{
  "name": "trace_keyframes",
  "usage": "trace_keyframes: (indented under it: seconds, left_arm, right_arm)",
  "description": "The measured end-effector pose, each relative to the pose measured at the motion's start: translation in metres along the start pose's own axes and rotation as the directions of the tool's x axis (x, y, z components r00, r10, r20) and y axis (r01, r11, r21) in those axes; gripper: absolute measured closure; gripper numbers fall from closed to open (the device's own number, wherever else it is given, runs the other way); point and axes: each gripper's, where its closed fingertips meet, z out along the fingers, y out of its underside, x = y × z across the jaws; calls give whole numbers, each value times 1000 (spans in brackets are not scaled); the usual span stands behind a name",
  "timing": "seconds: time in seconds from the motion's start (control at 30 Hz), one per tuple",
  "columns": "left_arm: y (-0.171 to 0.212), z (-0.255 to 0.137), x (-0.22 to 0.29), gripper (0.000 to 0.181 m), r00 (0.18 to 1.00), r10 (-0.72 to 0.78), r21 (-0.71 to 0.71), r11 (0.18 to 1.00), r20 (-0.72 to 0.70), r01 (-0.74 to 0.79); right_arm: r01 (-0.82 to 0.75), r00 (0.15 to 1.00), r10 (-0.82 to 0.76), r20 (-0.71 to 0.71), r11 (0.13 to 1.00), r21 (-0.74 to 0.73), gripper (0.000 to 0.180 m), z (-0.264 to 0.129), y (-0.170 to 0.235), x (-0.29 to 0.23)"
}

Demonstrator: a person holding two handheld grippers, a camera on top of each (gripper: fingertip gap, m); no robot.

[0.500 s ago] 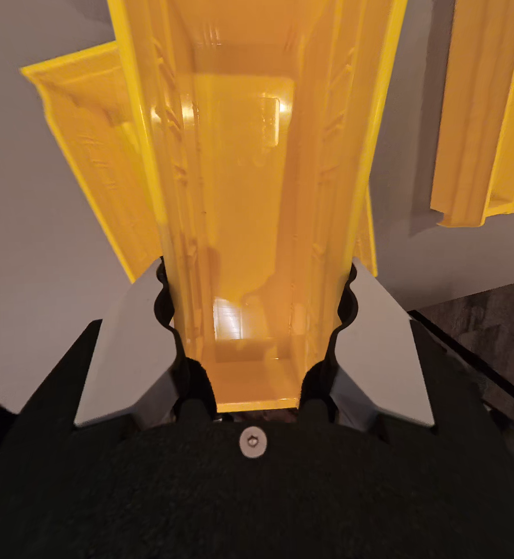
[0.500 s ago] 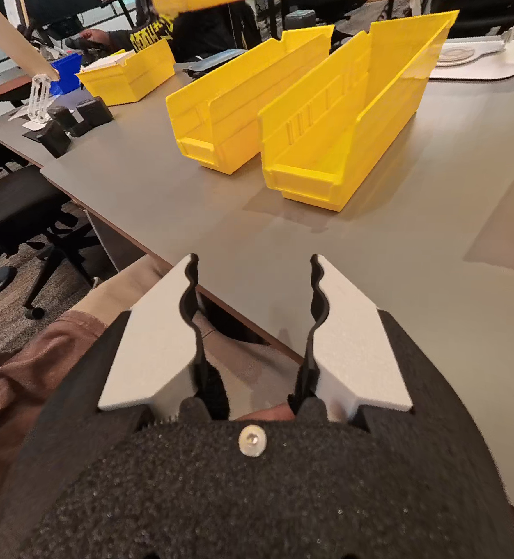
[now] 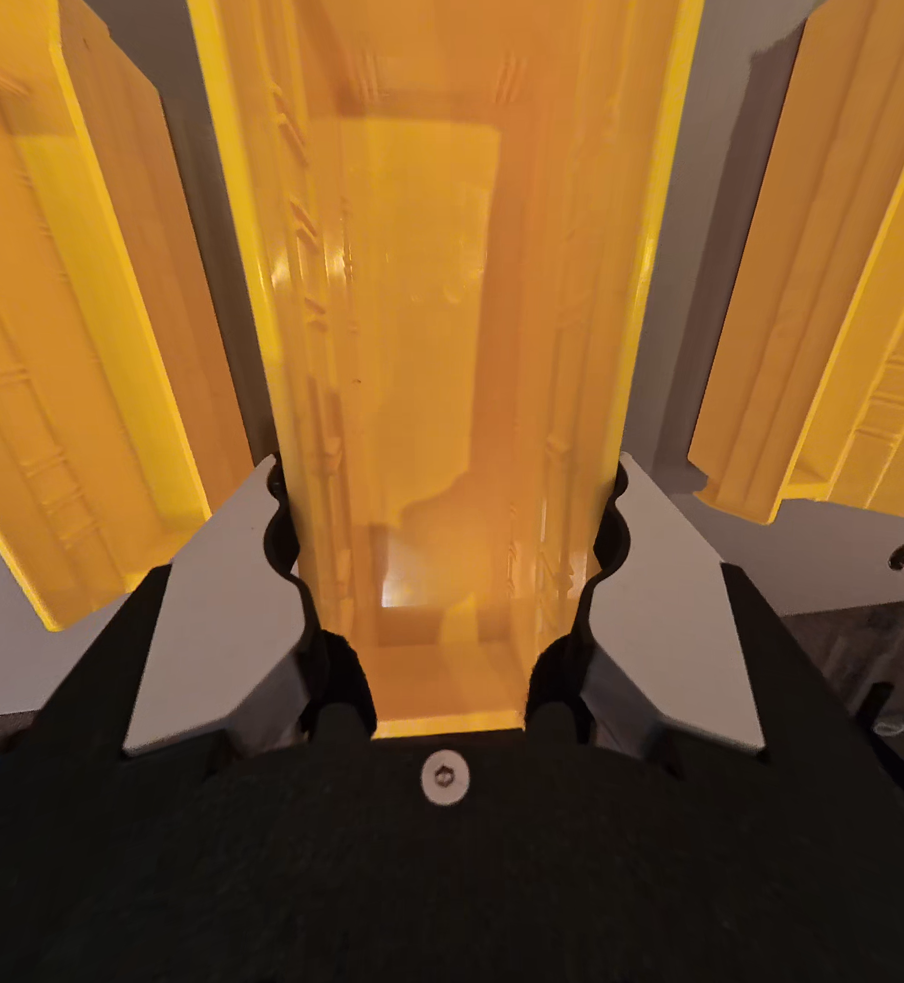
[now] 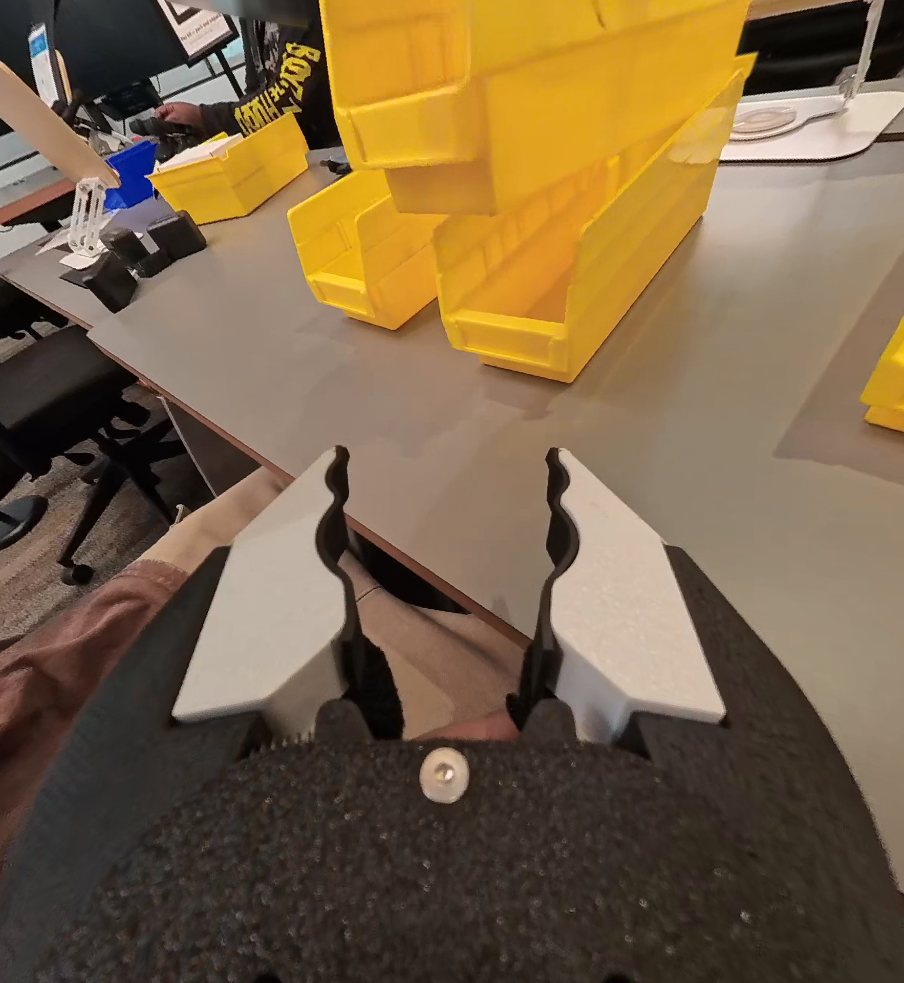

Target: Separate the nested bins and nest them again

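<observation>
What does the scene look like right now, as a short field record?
held item: long yellow plastic bin, lifted off the table
left gripper: shut on the bin's end
right gripper: open, empty, at the table edge
on grey table: two long yellow bins side by side, and
nesting: not yet done

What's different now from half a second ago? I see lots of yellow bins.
The left gripper has carried its held yellow bin down toward the two long bins on the grey table; it now hangs tilted above them and fills the top of the right wrist view, where only a sliver showed. The grip stayed closed. The right gripper stayed open and empty, and the table bins stayed put.
</observation>
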Motion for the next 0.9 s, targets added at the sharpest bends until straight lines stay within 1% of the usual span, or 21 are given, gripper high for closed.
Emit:
trace_keyframes:
  seconds: [0.13, 0.27, 0.43, 0.6, 0.67, 0.8, 0.9]
  left_arm:
    - [-5, 11, 1, 66, 999, -36, 33, 999, 26, 35]
    - [-2, 35, 2, 65, 998, -25, 11, 1000, 59, 24]
    - [-8, 61, 3, 67, 998, -31, 34, 999, 63, 28]
    - [-18, 64, 6, 66, 999, -29, 70, 997, 40, 26]
    - [-20, 64, 6, 68, 999, -31, 84, 996, 28, 29]
    - [-25, 61, 5, 70, 999, -4, 104, 995, 51, -1]
    - [-29, 62, 8, 68, 999, -6, 139, 990, 34, 1]
  right_arm:
    - [-8, 1000, 8, 13, 1000, 2, 104, 0, -1, 0]
    - [-3, 1000, 3, 27, 1000, -4, 104, 2, -1, -4]
    - [19, 999, -18, 40, 1000, -24, 104, 6, 3, -9]
    - [21, 998, -19, 54, 999, -42, 104, 9, 7, -11]
    - [24, 998, -21, 60, 999, -48, 104, 10, 8, -12]
    - [29, 997, -26, 67, 998, -54, 104, 10, 9, -15]
    - [33, 997, -29, 66, 998, -56, 104, 10, 10, -15]
